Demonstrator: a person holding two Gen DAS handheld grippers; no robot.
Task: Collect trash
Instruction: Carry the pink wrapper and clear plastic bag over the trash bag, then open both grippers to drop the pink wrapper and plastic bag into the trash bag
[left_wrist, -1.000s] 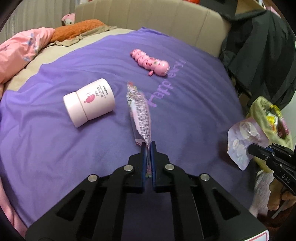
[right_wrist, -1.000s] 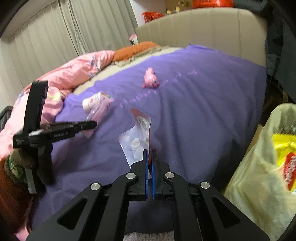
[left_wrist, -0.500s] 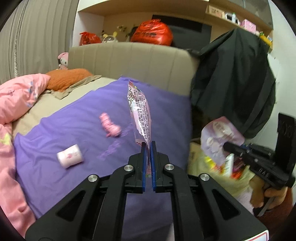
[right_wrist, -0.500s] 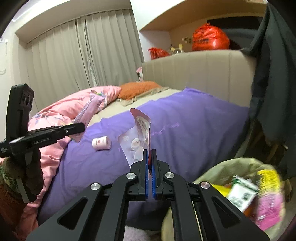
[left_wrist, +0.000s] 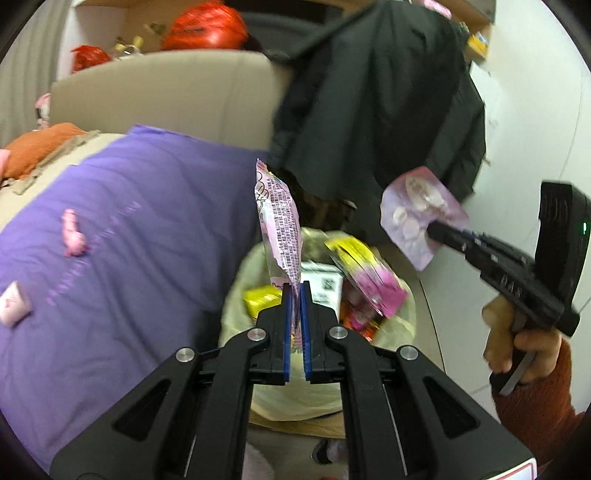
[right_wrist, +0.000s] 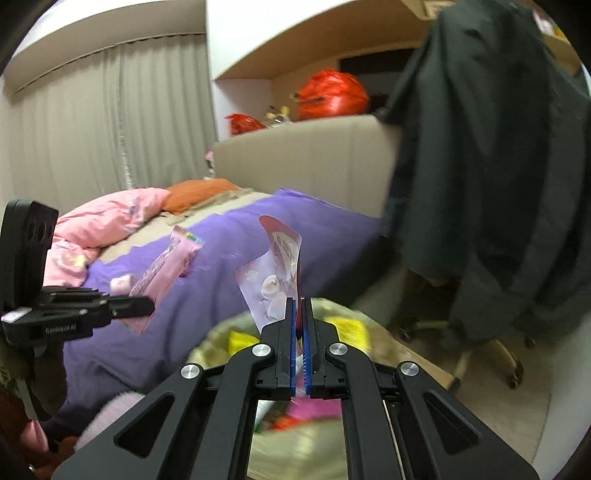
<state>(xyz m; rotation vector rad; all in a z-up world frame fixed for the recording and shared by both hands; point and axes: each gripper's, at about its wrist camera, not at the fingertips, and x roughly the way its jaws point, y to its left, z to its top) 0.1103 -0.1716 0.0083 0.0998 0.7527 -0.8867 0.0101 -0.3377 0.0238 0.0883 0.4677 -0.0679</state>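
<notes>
Left claw (left_wrist: 295, 291), clamped on a long pink printed plastic wrapper (left_wrist: 279, 225), at frame centre above the open pale trash bag (left_wrist: 236, 295). Right claw (right_wrist: 300, 308) pinches a lilac foil pouch (right_wrist: 275, 269) over the same bag, beside the purple-covered bed (left_wrist: 110, 229).

Soft indoor light, even and fairly dim; motion blur smears both views (worst low centre), with dark, curved fisheye corners.
</notes>
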